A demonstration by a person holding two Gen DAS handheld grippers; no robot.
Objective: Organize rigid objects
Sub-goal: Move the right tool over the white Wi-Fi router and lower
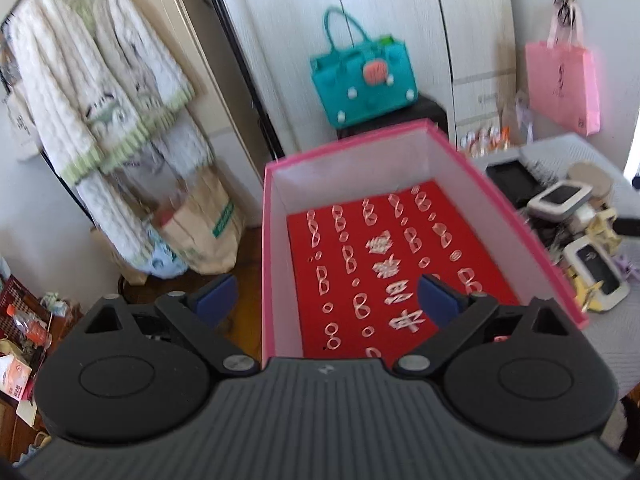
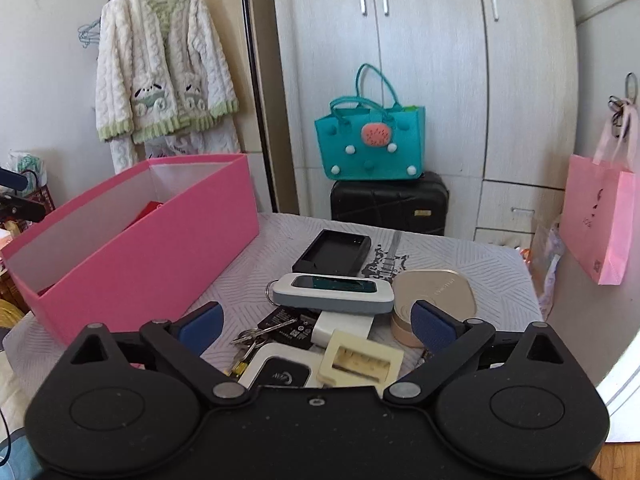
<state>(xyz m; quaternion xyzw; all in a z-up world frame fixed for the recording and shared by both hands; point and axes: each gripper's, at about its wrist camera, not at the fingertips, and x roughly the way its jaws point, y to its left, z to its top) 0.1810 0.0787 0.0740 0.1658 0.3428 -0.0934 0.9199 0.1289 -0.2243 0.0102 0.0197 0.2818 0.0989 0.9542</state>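
Bedroom, wardrobe at rear; work surface is a grey quilted table top (image 2: 280,236). L gripper (image 1: 326,300): fingers apart, nothing btwn them, hovering over the open pink box (image 1: 532,240), whose red patterned liner (image 1: 400,264) shows no items in the part visible. R gripper (image 2: 316,320): fingers apart, nothing clamped, poised above the pile of rigid objects w/ box at its left. Pile, outward from the fingers: cream plastic frame (image 2: 360,364), white charger block (image 2: 340,328), keys (image 2: 256,338), white-and-grey pocket device (image 2: 332,292), gold compact (image 2: 436,288), black tray (image 2: 332,252) furthest. Step judged: early, picking phase; box looks unfilled. Next move calls for R to drop onto one top-lying item, prob. the cream frame or pocket device, close squarely across its narrow side, then carry left to box. Risk: stacked items shifting.
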